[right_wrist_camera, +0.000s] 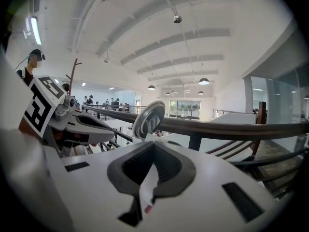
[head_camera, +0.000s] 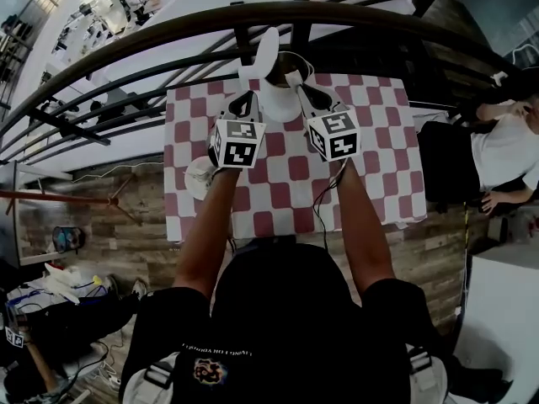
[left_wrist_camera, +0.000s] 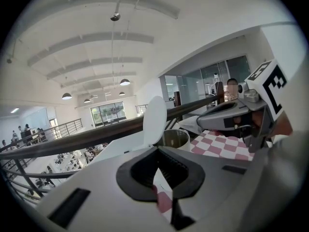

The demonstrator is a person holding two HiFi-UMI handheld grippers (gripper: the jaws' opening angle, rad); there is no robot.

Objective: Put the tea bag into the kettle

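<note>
While both hover at the open-lidded kettle (head_camera: 278, 103) on the checkered desk (head_camera: 286, 188), left tongs (head_camera: 246, 103) just left of it sit closed, right tongs (head_camera: 305, 93) just right of it pinch the white tea bag (right_wrist_camera: 147, 190).

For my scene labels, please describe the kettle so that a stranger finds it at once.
Find the red-and-white checked tablecloth; go to its far edge, beside the dark railing. The kettle stands there: white, its lid raised upright, the only tall thing on the cloth.
</note>
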